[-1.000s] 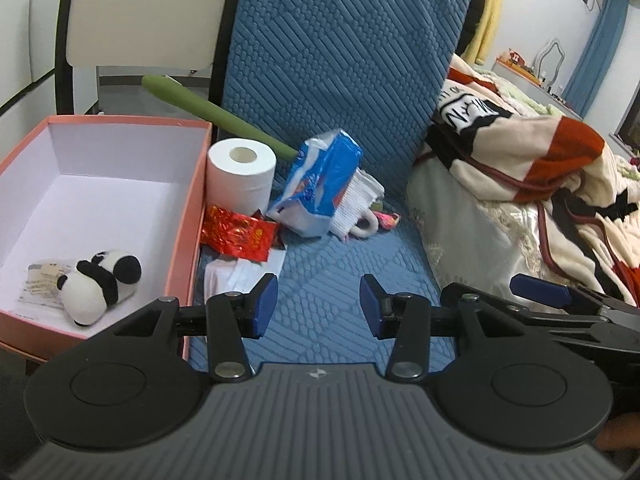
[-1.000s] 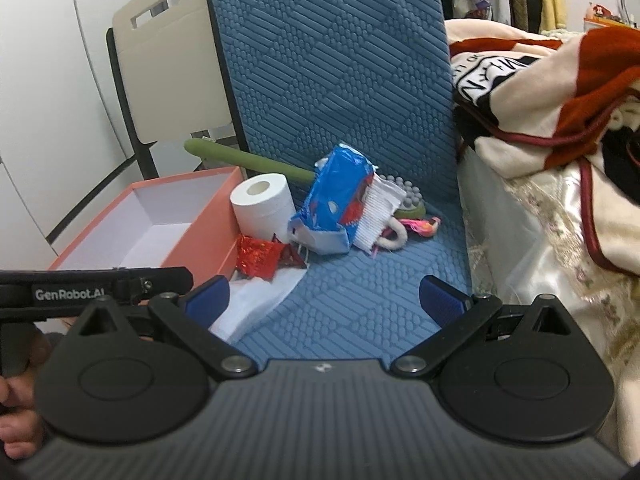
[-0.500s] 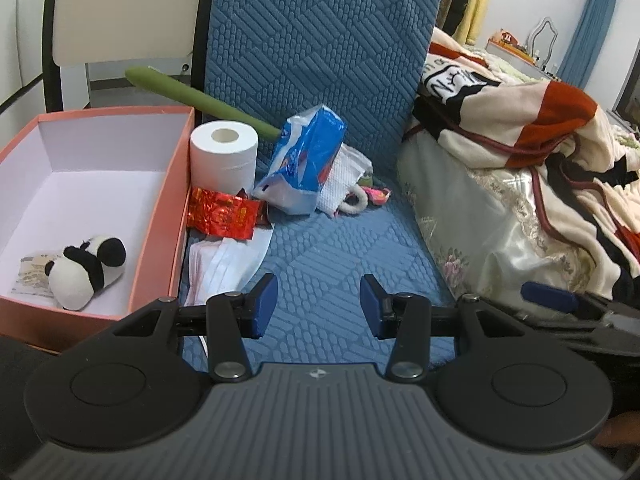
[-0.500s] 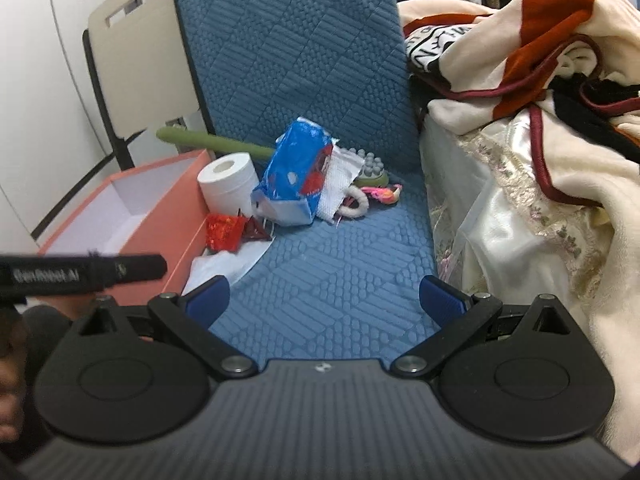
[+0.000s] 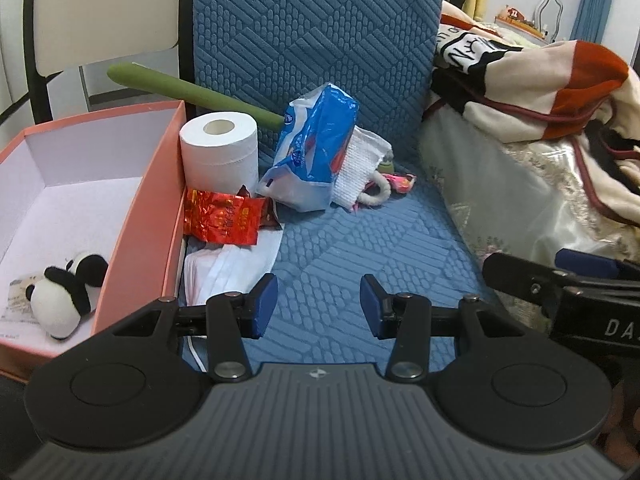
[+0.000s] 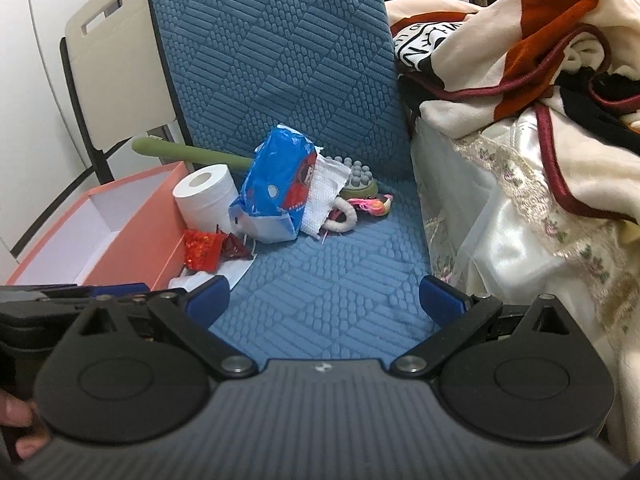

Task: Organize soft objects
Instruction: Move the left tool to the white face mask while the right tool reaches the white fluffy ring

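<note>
A pink box [image 5: 154, 208] stands at the left of a blue chair seat [image 5: 360, 248]; a panda plush [image 5: 64, 296] lies inside it. Beside the box are a toilet roll [image 5: 219, 148], a red foil packet [image 5: 222, 220], a white face mask [image 5: 228, 268], a blue tissue pack [image 5: 316, 160], a white knitted pouch [image 5: 360, 172] and a pink item [image 5: 398, 182]. My left gripper [image 5: 318, 304] is open and empty above the seat front. My right gripper [image 6: 324, 300] is wide open and empty, to its right; the same pile [image 6: 276, 192] lies ahead of it.
A green massage stick [image 5: 188, 88] leans behind the roll, its knobbed head [image 6: 358, 178] showing behind the pouch. A bed with a cream and red blanket [image 5: 540, 80] borders the chair on the right. A white chair back [image 6: 116, 52] stands behind the box.
Both grippers have moved forward again toward the pile after pulling back. Both jaws stay open and empty.
</note>
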`<control>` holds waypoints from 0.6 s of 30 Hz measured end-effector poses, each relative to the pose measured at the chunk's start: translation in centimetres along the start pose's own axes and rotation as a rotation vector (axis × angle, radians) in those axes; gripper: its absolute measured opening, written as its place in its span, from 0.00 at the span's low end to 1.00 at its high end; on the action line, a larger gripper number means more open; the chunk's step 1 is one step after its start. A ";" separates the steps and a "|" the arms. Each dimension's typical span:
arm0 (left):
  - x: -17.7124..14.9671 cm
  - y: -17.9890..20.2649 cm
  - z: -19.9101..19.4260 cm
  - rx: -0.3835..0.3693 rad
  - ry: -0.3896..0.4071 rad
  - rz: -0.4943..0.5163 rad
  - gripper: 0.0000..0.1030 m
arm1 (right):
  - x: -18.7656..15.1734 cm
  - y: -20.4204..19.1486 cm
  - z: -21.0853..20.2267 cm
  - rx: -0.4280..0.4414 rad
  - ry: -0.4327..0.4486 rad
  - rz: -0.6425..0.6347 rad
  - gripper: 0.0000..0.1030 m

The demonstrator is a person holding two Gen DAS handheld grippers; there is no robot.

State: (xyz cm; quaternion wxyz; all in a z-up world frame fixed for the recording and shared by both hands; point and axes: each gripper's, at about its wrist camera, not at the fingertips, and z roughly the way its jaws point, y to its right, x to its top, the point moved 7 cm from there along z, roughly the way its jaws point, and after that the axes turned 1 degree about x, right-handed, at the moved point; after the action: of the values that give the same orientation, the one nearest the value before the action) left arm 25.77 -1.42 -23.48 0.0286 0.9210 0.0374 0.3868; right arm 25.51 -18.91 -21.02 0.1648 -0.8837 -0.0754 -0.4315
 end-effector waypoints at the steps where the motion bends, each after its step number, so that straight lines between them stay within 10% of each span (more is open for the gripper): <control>1: 0.1 -0.1 0.4 0.005 0.002 0.003 0.50 | 0.1 0.0 0.3 0.000 0.002 -0.001 1.00; 18: -0.6 -1.6 4.8 0.137 0.013 0.065 0.51 | 0.9 0.1 4.7 -0.011 0.008 -0.008 0.99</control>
State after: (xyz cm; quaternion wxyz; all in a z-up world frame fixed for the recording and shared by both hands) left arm 28.73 0.06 -27.35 -0.0474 0.9189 0.0340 0.3902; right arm 29.56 -17.31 -23.09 0.1586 -0.8826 -0.0757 -0.4360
